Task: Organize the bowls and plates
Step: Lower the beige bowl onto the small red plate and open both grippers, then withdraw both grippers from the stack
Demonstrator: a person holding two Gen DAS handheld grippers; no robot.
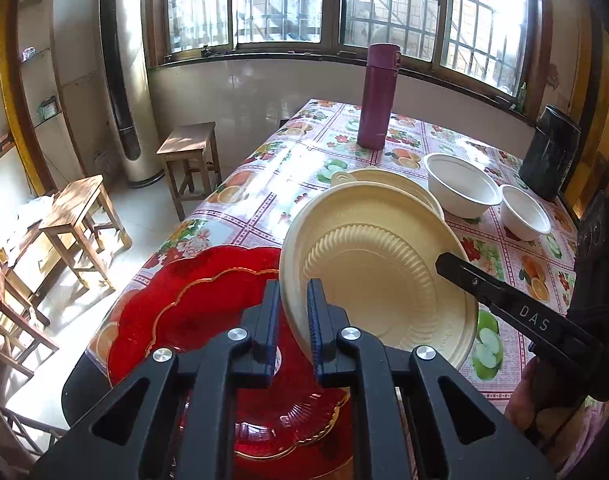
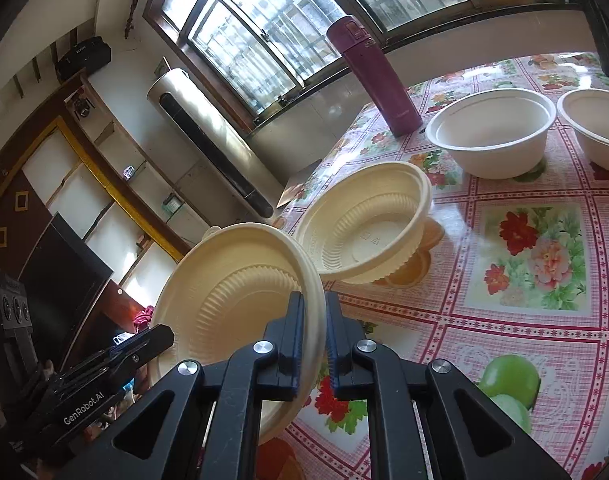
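From the left wrist view, the left gripper [image 1: 293, 312] is clamped on the near rim of a cream plate [image 1: 376, 276], held tilted just above a red plate [image 1: 208, 320] on the table [image 1: 264, 184]. The right gripper [image 1: 456, 268] pinches the cream plate's far rim. Beyond it stand a second cream dish [image 1: 388, 180], two white bowls [image 1: 460, 184] and a purple flask [image 1: 376, 96].

From the right wrist view, the right gripper [image 2: 315, 328] is closed on the cream plate's [image 2: 232, 292] edge; the cream dish [image 2: 368, 228] sits just behind it, the white bowls [image 2: 492, 132] farther off.
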